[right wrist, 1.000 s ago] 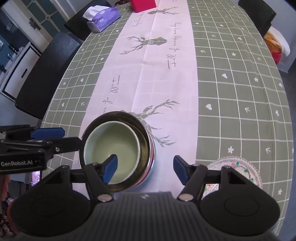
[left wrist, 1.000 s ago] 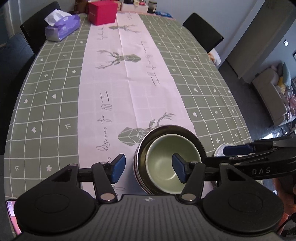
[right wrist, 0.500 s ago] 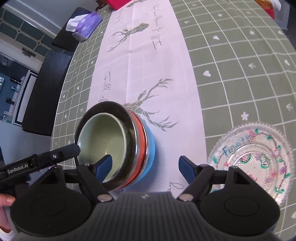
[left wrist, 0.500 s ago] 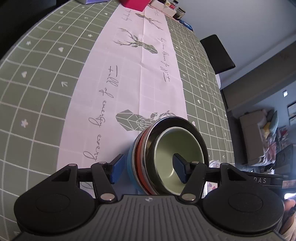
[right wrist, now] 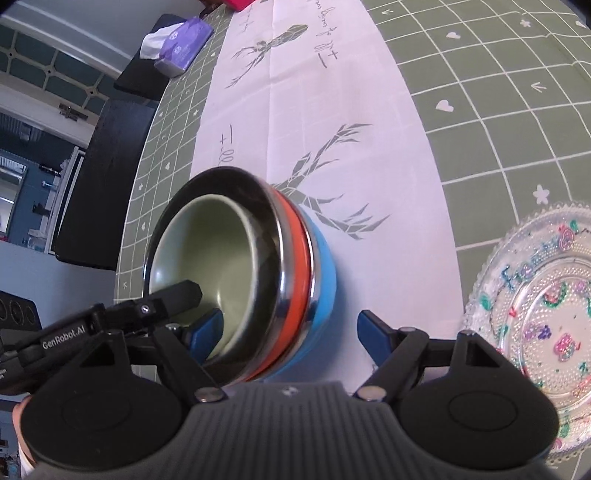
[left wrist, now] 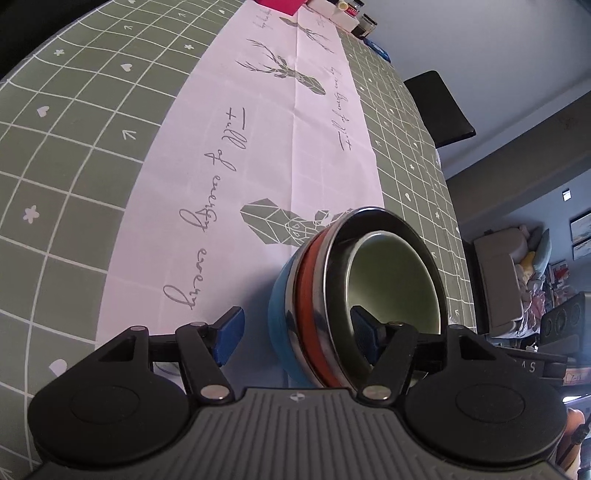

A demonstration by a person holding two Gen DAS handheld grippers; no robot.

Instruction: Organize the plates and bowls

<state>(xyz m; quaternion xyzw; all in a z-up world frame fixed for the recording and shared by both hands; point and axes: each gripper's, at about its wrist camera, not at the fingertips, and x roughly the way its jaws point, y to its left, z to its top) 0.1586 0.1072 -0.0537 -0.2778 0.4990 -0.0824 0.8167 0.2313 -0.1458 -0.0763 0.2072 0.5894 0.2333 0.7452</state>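
Note:
A stack of nested bowls (left wrist: 295, 295) rests on the pale runner: a blue bowl (right wrist: 325, 273) at the bottom, then an orange bowl, a steel bowl (right wrist: 273, 206), and a green bowl (right wrist: 207, 251) inside. My left gripper (left wrist: 295, 332) straddles the stack's near wall, one fingertip outside the blue bowl and the other inside the green bowl; its jaws are opening and the pads stand off the walls. My right gripper (right wrist: 290, 332) straddles the opposite side the same way, open, its outer pad apart from the blue bowl.
A patterned glass plate (right wrist: 535, 314) lies on the green checked tablecloth (right wrist: 498, 110), right of the stack. A purple tissue box (right wrist: 181, 44) sits far left. Black chairs (right wrist: 96, 184) stand along the table's edges. A red box (left wrist: 280, 3) is at the far end.
Both grippers have sunk toward the bowl stack and rolled, and their jaws stand wider. Each now has one finger inside the green bowl and one outside the stack.

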